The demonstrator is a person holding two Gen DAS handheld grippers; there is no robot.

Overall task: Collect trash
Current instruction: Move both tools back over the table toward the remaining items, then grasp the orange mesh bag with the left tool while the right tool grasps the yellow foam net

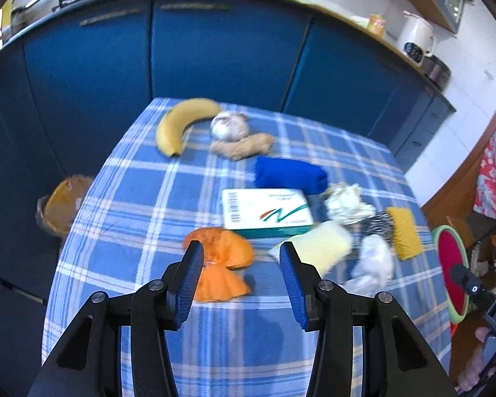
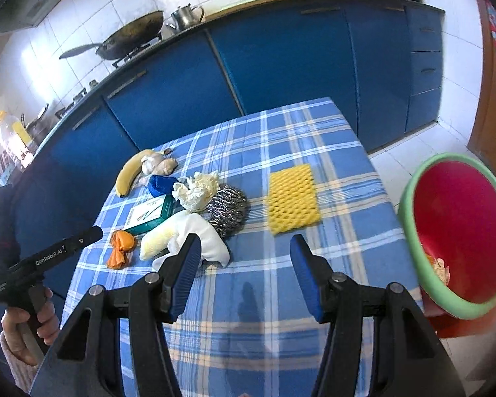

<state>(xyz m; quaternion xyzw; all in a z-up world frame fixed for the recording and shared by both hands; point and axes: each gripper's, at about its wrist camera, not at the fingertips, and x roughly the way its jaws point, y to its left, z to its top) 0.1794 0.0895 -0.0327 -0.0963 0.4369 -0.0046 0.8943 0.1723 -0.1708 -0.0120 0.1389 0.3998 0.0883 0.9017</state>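
My left gripper is open and empty, just above and near an orange crumpled wrapper on the checked tablecloth. Beside it lie a pale yellow bag, a white crumpled bag, crumpled paper, a yellow foam net and a white-green box. My right gripper is open and empty over the table's near part, the white bag by its left finger. The yellow foam net lies ahead. The red bin with green rim stands right, some trash inside.
A banana, garlic, ginger and a blue cloth lie at the far side. A steel scourer sits mid-table. Blue cabinets stand behind. A bagged bin stands left of the table.
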